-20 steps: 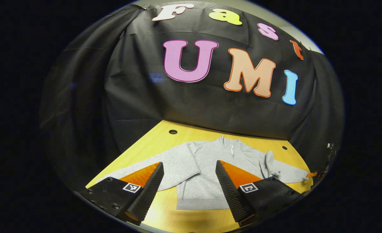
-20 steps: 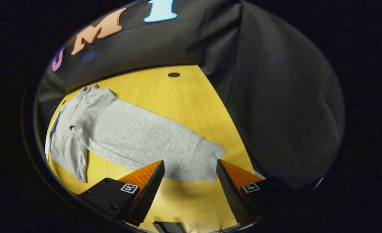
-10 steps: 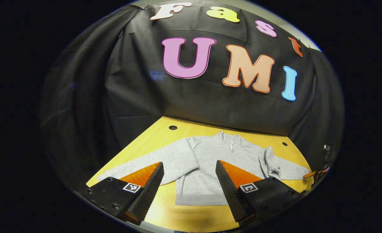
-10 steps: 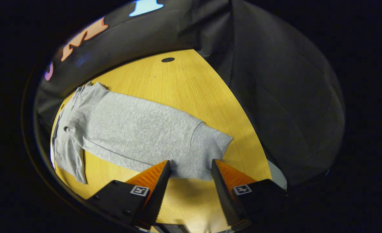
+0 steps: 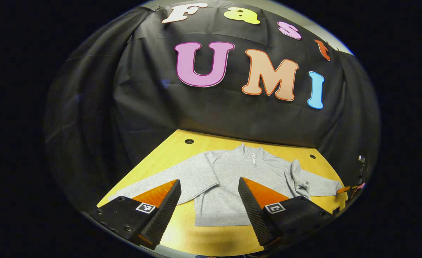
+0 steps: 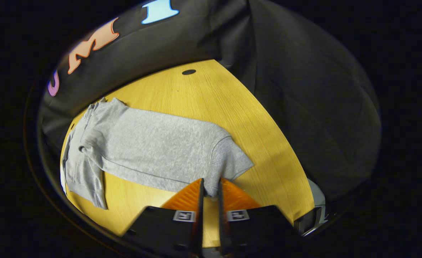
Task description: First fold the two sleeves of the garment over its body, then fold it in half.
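Light grey long-sleeved sweatshirt with a short zip collar spread face up on the yellow wood-grain bench, collar toward the black cloth booth wall, hem toward the near bench edge. Both sleeves out to the sides of the sweatshirt body, neither folded over yet.

Right tool nearly closed on the ribbed cuff of the right sleeve, a thin pinch of grey cloth caught between the two fingers at the cuff's near edge. Seen from the left gripper view, the same right tool at the sleeve's outer end, well out from the sweatshirt body. Left tool wide open, holding nothing, hovering above the hem side of the sweatshirt, between the left sleeve and the body.

Step in hand, judging by this: first sleeve fold, grip just made. To do it well:
- Lift only enough to clear the bench, then carry the cuff across toward the zip, keeping the sleeve flat and untwisted.
- Aim for a crease along the shoulder seam; bunched cloth there already, so worth drawing taut first.
- Grip looks shallow, at the cuff's very edge; risk of slipping under a quick pull.
- Left tool free to pin the sweatshirt body against dragging.
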`<control>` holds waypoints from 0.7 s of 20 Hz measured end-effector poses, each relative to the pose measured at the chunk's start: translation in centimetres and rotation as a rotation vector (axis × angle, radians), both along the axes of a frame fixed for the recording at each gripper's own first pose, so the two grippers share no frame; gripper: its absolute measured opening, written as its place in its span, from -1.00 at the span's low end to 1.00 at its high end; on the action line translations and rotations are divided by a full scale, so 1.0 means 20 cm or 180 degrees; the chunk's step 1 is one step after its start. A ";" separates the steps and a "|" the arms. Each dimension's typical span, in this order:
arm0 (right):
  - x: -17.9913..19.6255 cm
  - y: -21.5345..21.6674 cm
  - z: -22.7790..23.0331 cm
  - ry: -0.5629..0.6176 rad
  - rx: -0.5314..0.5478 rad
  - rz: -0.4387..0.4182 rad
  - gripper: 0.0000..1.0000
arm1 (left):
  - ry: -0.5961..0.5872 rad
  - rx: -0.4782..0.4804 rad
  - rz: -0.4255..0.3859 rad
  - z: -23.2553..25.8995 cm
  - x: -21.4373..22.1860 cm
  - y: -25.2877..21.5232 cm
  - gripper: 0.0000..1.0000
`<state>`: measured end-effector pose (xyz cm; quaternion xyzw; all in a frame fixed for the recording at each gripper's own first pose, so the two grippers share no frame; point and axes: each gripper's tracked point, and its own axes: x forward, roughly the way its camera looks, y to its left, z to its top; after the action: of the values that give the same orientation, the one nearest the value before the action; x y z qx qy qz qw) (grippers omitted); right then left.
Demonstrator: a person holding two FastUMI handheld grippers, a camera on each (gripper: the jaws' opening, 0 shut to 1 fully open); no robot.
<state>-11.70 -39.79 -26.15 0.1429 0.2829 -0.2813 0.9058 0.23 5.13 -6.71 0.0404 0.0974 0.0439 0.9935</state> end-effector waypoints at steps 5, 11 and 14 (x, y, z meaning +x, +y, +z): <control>0.00 0.11 0.17 -0.0343 0.0064 -0.0088 -0.75 | -0.0006 -0.0018 -0.0070 0.00 -0.01 0.02 0.88; 0.06 0.37 0.39 -0.0689 0.0068 -0.0025 -0.75 | -0.0017 -0.0022 -0.0163 0.00 -0.02 0.08 0.89; 0.10 0.53 0.51 -0.0825 -0.0123 0.0088 -0.76 | -0.0022 -0.0071 -0.0208 0.00 -0.03 0.11 0.89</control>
<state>-9.65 -29.18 -15.98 0.1568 0.1598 -0.2534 0.9411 -0.34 7.33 -6.61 0.0324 0.0930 0.0105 0.9951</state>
